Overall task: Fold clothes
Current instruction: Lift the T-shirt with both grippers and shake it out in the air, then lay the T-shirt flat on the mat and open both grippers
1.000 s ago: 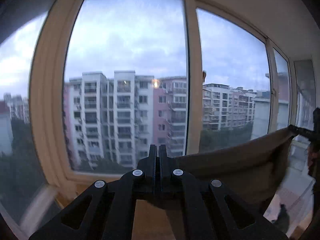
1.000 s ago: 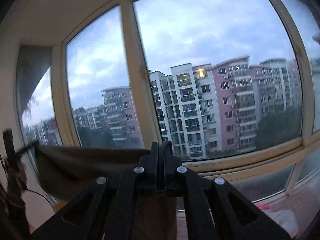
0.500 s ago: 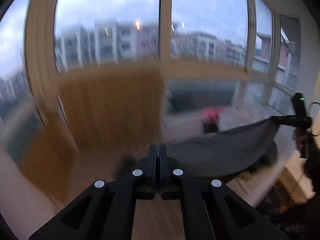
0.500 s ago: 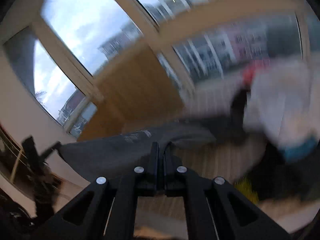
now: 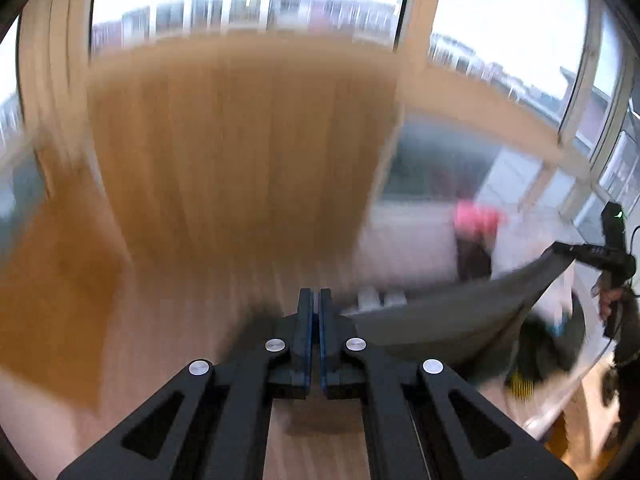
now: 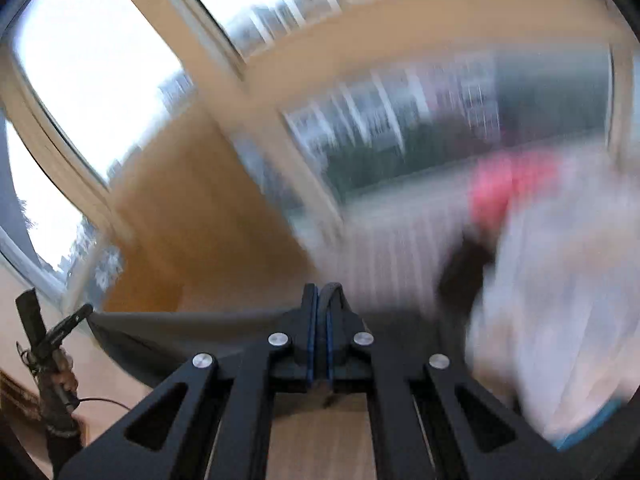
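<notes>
Both grippers, left gripper (image 5: 315, 300) and right gripper (image 6: 323, 298), are clamping a grey garment (image 5: 448, 328) stretched between them above the wooden table (image 5: 240, 152); folding is barely starting, no fold visible yet

High-rise home: big windows (image 5: 248, 4), wooden table (image 5: 224, 168), heaped laundry (image 6: 560, 280).

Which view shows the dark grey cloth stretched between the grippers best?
Left wrist view. The dark grey cloth spans from the left gripper out to the right gripper, its corner visibly pinched. The right wrist view shows only a darker strip of it, low and half hidden.
</notes>
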Demonstrator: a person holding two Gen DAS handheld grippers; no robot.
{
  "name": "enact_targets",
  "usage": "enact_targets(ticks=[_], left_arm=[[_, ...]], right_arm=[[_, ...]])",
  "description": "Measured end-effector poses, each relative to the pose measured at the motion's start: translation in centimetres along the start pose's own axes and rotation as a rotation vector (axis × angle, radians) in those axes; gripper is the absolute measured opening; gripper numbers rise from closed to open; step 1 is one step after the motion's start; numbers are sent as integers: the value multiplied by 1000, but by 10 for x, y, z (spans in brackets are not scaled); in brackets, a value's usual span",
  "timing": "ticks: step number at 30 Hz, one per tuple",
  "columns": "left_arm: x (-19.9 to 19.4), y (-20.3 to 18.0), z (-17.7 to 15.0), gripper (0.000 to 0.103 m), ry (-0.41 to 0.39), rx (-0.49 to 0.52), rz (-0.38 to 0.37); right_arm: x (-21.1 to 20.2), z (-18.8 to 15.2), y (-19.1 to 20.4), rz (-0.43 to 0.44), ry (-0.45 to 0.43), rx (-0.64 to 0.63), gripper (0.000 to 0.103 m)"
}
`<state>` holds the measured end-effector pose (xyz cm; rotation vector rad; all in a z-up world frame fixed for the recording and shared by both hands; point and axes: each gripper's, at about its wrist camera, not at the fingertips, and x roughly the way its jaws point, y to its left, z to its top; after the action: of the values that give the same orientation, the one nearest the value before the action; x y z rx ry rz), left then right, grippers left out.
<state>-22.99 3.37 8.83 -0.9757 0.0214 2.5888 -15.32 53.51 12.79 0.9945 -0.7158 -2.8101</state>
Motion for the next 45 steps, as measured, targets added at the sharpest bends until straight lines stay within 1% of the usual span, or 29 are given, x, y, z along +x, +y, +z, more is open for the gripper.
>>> enact_targets(ticks=[1, 2, 3, 4, 5, 7, 9, 10, 13, 14, 16, 18, 20, 22, 24, 25, 26, 28, 30, 31, 32, 34, 35, 36, 37, 38, 39, 42, 45], left_arm=[[-29, -3, 31, 2, -70, 7, 4], [-63, -8, 61, 2, -144, 20, 3], [-96, -13, 86, 2, -212, 32, 4], [-130, -18, 103, 2, -266, 47, 6], [-161, -24, 114, 2, -308, 66, 5], [-207, -34, 119, 2, -357, 97, 6], [-225, -44, 104, 2, -359, 148, 25], [-224, -46, 90, 2, -335, 165, 26], [-220, -52, 45, 2, -264, 216, 30], [-213, -52, 26, 2, -228, 230, 28], [-186, -51, -21, 2, -121, 246, 15], [-154, -50, -72, 2, 3, 248, -6], [-111, -48, -138, 2, 164, 245, -50], [-73, -42, -193, 2, 308, 222, -79], [-26, -31, -253, 2, 457, 181, -104], [-8, -25, -278, 2, 515, 161, -113], [4, -20, -294, 2, 549, 141, -118], [29, -10, -328, 2, 617, 102, -128], [53, 1, -361, 2, 685, 63, -138], [59, 5, -372, 3, 704, 44, -140], [56, 8, -372, 3, 697, 35, -135], [45, 15, -368, 3, 662, 51, -106], [40, 19, -367, 3, 647, 56, -96], [35, 24, -368, 3, 642, 54, -95], [32, 29, -370, 5, 635, 49, -95], [31, 34, -372, 7, 632, 37, -99], [29, 37, -376, 8, 636, 23, -104], [42, 34, -392, 8, 660, 5, -133], [56, 24, -407, 8, 676, 83, -142]], right_arm=[[-22, 27, 19, 17, -57, -29, 4], [-57, 51, 40, 29, -120, -59, 4], [-90, 73, 60, 40, -180, -88, 4], [-117, 85, 76, 44, -216, -114, 4], [-142, 92, 89, 47, -247, -139, 4], [-183, 91, 110, 28, -291, -194, 4], [-206, 73, 119, 15, -294, -234, 4], [-214, 61, 120, 15, -287, -247, 4], [-211, 7, 108, -11, -204, -279, 4], [-202, -15, 100, -23, -163, -278, 4], [-175, -71, 75, -34, -41, -251, 4], [-139, -138, 44, -56, 79, -191, 4], [-101, -203, 12, -71, 198, -135, 4], [-64, -262, -17, -99, 303, -84, 4], [-23, -321, -49, -122, 415, 3, 4], [-6, -342, -63, -125, 456, 39, 4], [11, -363, -74, -148, 493, 43, 4], [31, -386, -84, -192, 536, 24, 4], [35, -392, -90, -200, 570, 45, 4], [38, -394, -92, -203, 587, 56, 6], [39, -397, -95, -206, 600, 64, 7], [28, -398, -99, -198, 572, 49, 10], [22, -399, -100, -196, 557, 40, 15], [16, -398, -101, -205, 541, 25, 24], [10, -397, -101, -213, 525, 10, 30], [6, -398, -102, -205, 505, 0, 41], [6, -398, -99, -200, 478, -10, 47], [4, -401, -104, -196, 458, 1, 47], [-7, -408, -107, -194, 474, 11, 47]])
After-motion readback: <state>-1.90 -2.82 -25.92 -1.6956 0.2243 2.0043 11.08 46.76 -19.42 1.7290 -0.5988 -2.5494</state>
